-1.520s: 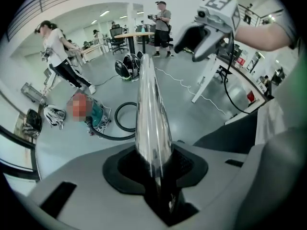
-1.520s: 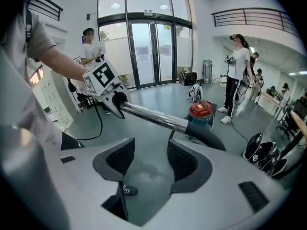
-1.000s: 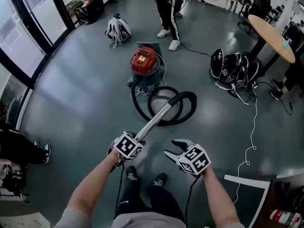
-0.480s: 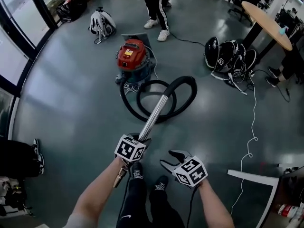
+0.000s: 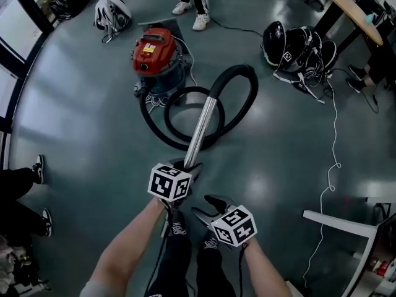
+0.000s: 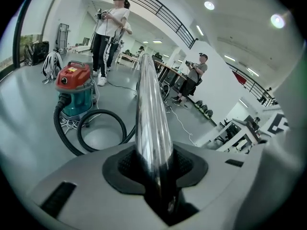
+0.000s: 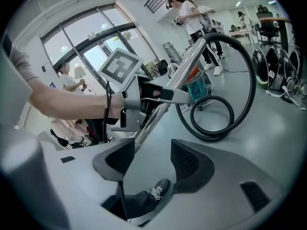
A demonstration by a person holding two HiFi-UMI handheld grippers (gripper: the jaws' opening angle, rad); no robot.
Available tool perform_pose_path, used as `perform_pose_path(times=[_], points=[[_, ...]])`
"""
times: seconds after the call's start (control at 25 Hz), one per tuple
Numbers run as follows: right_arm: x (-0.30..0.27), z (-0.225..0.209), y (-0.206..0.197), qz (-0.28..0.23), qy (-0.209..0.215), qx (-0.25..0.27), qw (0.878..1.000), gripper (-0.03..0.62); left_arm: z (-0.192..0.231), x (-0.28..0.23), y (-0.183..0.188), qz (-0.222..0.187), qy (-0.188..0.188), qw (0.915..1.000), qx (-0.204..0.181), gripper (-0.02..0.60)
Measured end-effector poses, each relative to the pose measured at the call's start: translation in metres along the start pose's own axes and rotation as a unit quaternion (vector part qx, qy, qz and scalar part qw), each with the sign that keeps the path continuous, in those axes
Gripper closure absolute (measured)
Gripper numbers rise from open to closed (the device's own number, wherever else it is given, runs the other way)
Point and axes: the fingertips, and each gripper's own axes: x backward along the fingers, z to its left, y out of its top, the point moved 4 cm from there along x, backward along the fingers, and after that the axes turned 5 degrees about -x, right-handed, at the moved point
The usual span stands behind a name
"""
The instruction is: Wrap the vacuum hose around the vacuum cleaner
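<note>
Chrome tube [image 5: 203,121] sits clamped in the left gripper [image 5: 184,166]. Its black hose [image 5: 247,98] coils on the floor [image 5: 93,116] at 12 o'clock, joining the red vacuum cleaner [image 5: 153,53] at 11. Right gripper [image 5: 206,204] hangs spread, empty.

No text, number or brand is legible. The yellow label [image 5: 149,42] on the vacuum cleaner [image 5: 156,60], well beyond the left gripper [image 5: 187,164], is too small to read. The cubes on it and the right gripper [image 5: 202,204] bear only black-and-white square patterns.
</note>
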Motion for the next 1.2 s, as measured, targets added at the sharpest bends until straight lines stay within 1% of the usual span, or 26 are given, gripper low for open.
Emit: perform_pose_path(times=[0.2, 0.28, 0.32, 0.36, 0.44, 0.6, 0.76, 0.88, 1.0, 1.08, 1.2], points=[[-0.034, -0.015, -0.015, -0.010, 0.007, -0.047, 0.999, 0.370, 0.015, -0.037, 0.004, -0.017, -0.009, 0.9996, 0.023, 0.451], [-0.043, -0.024, -0.019, -0.014, 0.009, -0.067, 0.998, 0.330, 0.020, -0.052, 0.008, -0.023, -0.010, 0.9992, 0.031, 0.451], [-0.048, -0.028, -0.021, -0.014, 0.009, -0.075, 0.997, 0.330, 0.023, -0.059, 0.011, -0.027, -0.010, 0.9990, 0.036, 0.451], [-0.052, -0.032, -0.023, -0.013, 0.007, -0.082, 0.997, 0.310, 0.026, -0.066, 0.014, -0.030, -0.010, 0.9987, 0.041, 0.451], [-0.061, -0.040, -0.028, -0.013, 0.000, -0.097, 0.995, 0.303, 0.029, -0.077, 0.020, -0.035, -0.011, 0.9978, 0.055, 0.451], [-0.068, -0.057, -0.038, -0.015, -0.018, -0.122, 0.992, 0.303, 0.027, -0.096, 0.023, -0.049, -0.011, 0.9936, 0.101, 0.451], [-0.061, -0.080, -0.046, -0.009, -0.035, -0.130, 0.991, 0.303, 0.021, -0.115, 0.033, -0.067, -0.006, 0.9870, 0.146, 0.451], [-0.053, -0.104, -0.057, -0.003, -0.049, -0.135, 0.990, 0.303, 0.013, -0.131, 0.037, -0.075, 0.011, 0.9815, 0.175, 0.451], [-0.038, -0.137, -0.058, -0.022, -0.062, -0.143, 0.988, 0.304, 0.004, -0.150, 0.049, -0.086, 0.036, 0.9761, 0.196, 0.451], [-0.028, -0.153, -0.060, -0.016, -0.053, -0.137, 0.989, 0.304, -0.001, -0.159, 0.054, -0.098, 0.058, 0.9696, 0.216, 0.451], [-0.008, -0.179, -0.060, 0.004, -0.033, -0.110, 0.993, 0.307, -0.010, -0.178, 0.058, -0.111, 0.091, 0.9598, 0.241, 0.451]])
